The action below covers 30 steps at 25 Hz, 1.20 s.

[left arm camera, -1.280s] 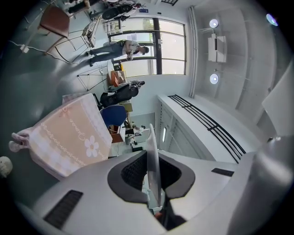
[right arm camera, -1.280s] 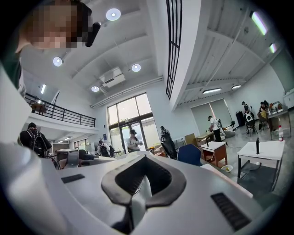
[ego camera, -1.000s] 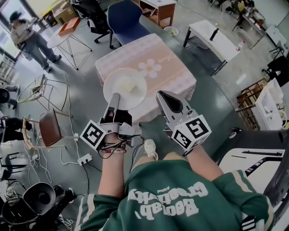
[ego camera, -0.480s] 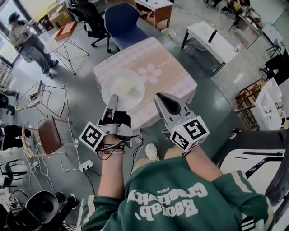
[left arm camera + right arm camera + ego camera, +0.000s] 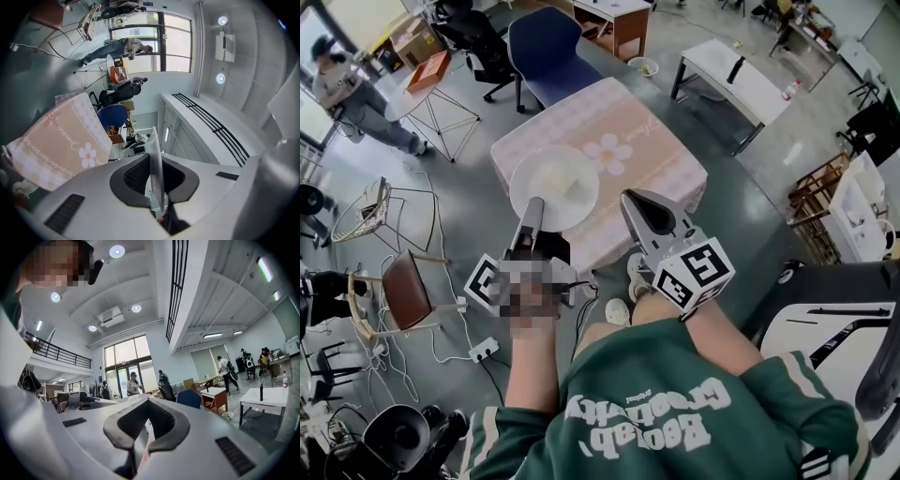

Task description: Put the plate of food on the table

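A white plate [image 5: 555, 190] with a pale piece of food [image 5: 559, 178] is held level over the near left edge of the table [image 5: 649, 150], which wears a pink cloth with a flower print. My left gripper [image 5: 534, 212] is shut on the plate's near rim. In the left gripper view the rim [image 5: 156, 164] stands edge-on between the pads, with the table [image 5: 61, 140] to the left. My right gripper [image 5: 643, 208] hovers beside the plate to the right, over the table's near edge, shut and empty. Its own view shows the right gripper [image 5: 140, 437] against the room.
A blue chair [image 5: 546, 42] stands behind the table, and a black office chair [image 5: 473, 33] to its left. A wire-legged side table [image 5: 422, 94], a brown chair [image 5: 403, 281] and floor cables [image 5: 441, 328] lie left. A white bench [image 5: 736, 75] is far right. A person [image 5: 352, 89] stands far left.
The plate stays in my left gripper, in the same spot over the table's edge. The view has shifted slightly and a shoe has stepped forward below the right gripper.
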Each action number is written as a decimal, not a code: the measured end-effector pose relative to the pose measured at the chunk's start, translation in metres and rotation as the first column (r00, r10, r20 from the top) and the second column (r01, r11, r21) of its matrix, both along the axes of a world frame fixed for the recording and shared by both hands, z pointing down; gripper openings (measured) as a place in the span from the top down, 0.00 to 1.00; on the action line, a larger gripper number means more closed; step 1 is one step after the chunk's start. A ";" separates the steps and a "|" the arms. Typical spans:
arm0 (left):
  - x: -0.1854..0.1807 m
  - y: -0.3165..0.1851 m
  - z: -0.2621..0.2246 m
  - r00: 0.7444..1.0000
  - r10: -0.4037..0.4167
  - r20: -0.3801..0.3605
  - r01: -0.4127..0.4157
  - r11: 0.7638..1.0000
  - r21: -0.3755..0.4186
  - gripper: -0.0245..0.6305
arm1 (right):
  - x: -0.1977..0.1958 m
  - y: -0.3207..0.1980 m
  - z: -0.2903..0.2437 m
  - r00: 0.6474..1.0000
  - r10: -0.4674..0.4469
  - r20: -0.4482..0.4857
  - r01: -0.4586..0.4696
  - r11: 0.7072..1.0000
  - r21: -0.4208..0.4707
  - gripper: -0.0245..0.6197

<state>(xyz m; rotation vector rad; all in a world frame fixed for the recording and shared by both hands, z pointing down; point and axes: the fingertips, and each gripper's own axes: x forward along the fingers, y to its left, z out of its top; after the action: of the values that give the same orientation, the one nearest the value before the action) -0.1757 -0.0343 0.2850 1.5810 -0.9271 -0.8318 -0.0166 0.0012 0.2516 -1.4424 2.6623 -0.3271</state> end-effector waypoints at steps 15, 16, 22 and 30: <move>0.011 -0.040 0.002 1.000 -0.004 -0.005 0.004 1.000 -0.001 0.92 | 0.011 -0.044 0.000 1.000 0.001 -0.006 -0.001 1.000 0.004 0.94; 0.012 -0.044 0.003 1.000 -0.005 -0.005 0.004 1.000 -0.004 0.91 | 0.012 -0.048 0.000 1.000 0.000 -0.007 0.000 1.000 0.001 0.94; 0.013 -0.064 0.014 1.000 -0.018 0.001 0.018 1.000 -0.014 0.91 | 0.013 -0.071 0.009 1.000 -0.023 -0.011 0.023 1.000 0.002 0.94; 0.020 -0.113 0.033 0.999 -0.045 0.008 0.045 0.998 -0.041 0.91 | 0.017 -0.133 0.023 0.998 -0.065 -0.011 0.065 0.998 -0.018 0.94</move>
<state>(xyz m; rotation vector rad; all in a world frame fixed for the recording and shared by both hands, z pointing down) -0.1555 -0.1469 0.3182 1.5333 -0.9825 -0.8337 0.0009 -0.1318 0.2746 -1.3691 2.7265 -0.3501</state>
